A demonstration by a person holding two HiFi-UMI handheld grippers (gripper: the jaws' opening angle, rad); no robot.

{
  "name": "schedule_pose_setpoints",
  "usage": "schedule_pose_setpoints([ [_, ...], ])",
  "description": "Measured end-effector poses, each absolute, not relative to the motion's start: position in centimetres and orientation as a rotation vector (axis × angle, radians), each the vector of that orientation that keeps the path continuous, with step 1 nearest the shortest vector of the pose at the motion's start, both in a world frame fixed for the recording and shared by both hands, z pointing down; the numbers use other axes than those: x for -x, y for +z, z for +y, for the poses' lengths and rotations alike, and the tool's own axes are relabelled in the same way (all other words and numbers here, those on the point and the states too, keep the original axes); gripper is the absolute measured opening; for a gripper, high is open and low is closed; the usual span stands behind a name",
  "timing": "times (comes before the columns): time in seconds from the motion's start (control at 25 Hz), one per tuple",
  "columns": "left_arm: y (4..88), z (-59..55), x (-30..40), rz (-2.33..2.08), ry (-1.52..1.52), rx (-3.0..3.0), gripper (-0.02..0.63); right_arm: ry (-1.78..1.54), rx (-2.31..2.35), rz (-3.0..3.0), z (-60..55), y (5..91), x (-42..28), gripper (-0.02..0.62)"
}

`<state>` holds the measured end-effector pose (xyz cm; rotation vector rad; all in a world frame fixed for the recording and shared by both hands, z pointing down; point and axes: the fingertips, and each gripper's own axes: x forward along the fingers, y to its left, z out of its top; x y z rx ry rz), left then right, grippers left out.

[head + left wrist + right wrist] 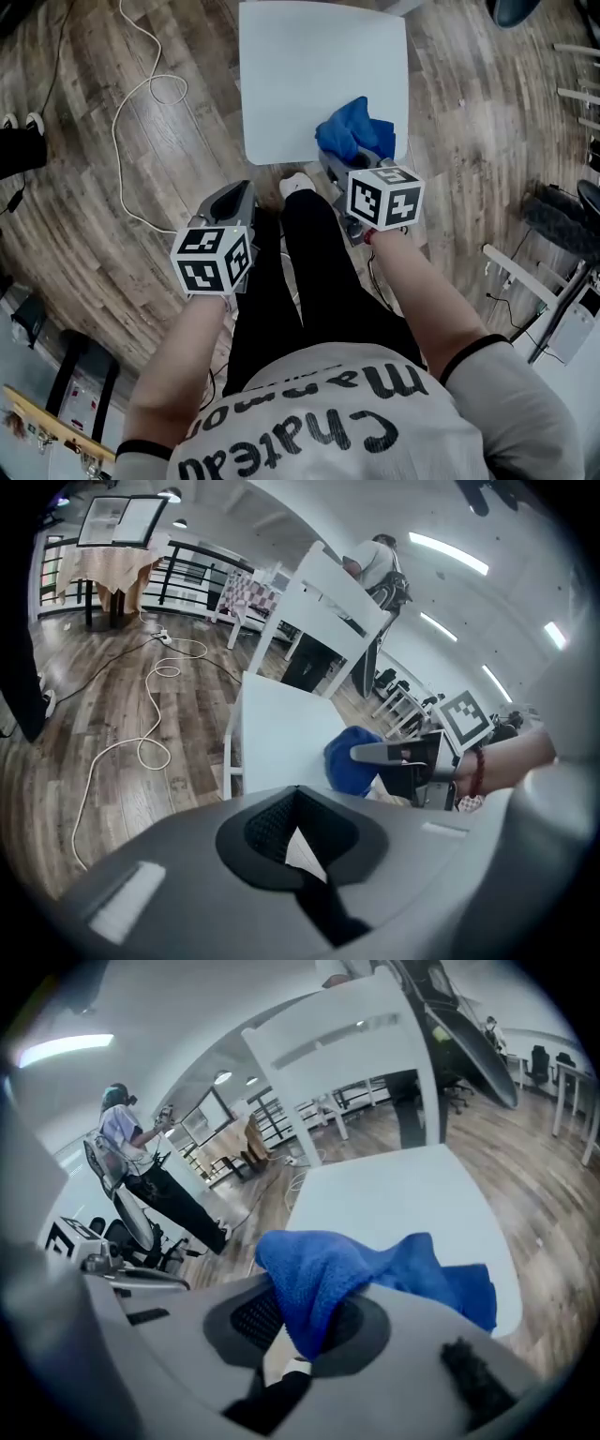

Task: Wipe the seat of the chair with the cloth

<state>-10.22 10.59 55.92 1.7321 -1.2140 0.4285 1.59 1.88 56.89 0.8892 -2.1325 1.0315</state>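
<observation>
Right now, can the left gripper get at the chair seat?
Probably yes. The left gripper hangs over the floor just off the seat's near left corner, with nothing between them. The cloth, in the right gripper's jaws, covers only the near right corner.

Cloth [352, 131] on seat [300, 75] (near-right corner)

White lettered shirt [375, 422], black trousers [309, 272]

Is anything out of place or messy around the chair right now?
Nothing much. The blue cloth is bunched in the right gripper at the near right corner of the seat; a white cable loops loose across the floor.
</observation>
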Motion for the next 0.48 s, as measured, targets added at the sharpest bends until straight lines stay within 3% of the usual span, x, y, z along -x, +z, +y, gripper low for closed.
schedule_pose_setpoints([
  [0.24, 56.6, 12.3, 15.0, -1.231, 0.437, -1.704, 0.009, 0.974, -0.685, -2.171, 4.3, 58.9, 8.9, 0.066],
  [0.48, 57.3, 12.5, 17.1, -1.267, 0.422, -1.662, 0.009, 0.962, -0.555, -2.132, 5.7, 62.6, 12.0, 0.066],
])
